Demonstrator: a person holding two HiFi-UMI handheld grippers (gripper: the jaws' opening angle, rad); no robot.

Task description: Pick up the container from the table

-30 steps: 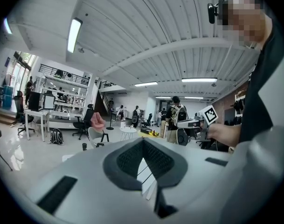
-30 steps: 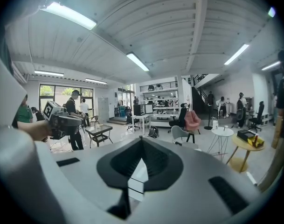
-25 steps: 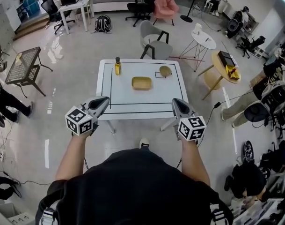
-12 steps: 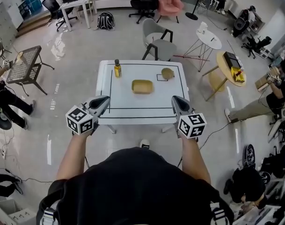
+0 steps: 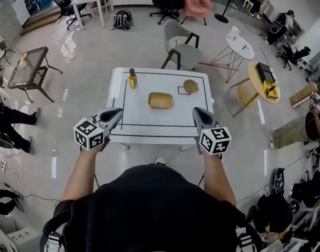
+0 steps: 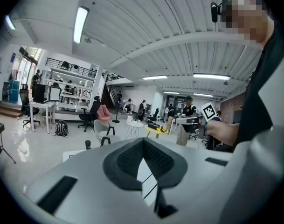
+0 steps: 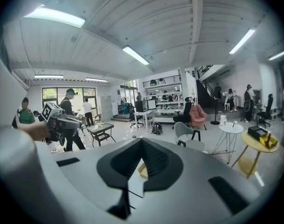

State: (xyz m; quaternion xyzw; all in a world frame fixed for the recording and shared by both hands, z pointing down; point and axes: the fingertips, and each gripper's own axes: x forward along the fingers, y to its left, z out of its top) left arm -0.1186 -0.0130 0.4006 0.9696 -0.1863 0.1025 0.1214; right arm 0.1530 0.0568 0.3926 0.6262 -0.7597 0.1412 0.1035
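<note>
A shallow tan container lies at the middle of the white table; a sliver of it shows between the jaws in the right gripper view. A bottle of yellow liquid stands at the far left, and a round brown object lies at the far right. My left gripper hangs shut and empty over the table's near left edge. Over the near right edge, my right gripper is also shut and empty. Both point at the table, well short of the container.
A grey chair stands behind the table. To the right are a white round side table and a yellow round table. A wire-mesh table stands at left. People sit or stand along both sides of the room.
The table has drawn nearer in the head view as I walk toward it. Both grippers now overlap its near edge and stay shut.
</note>
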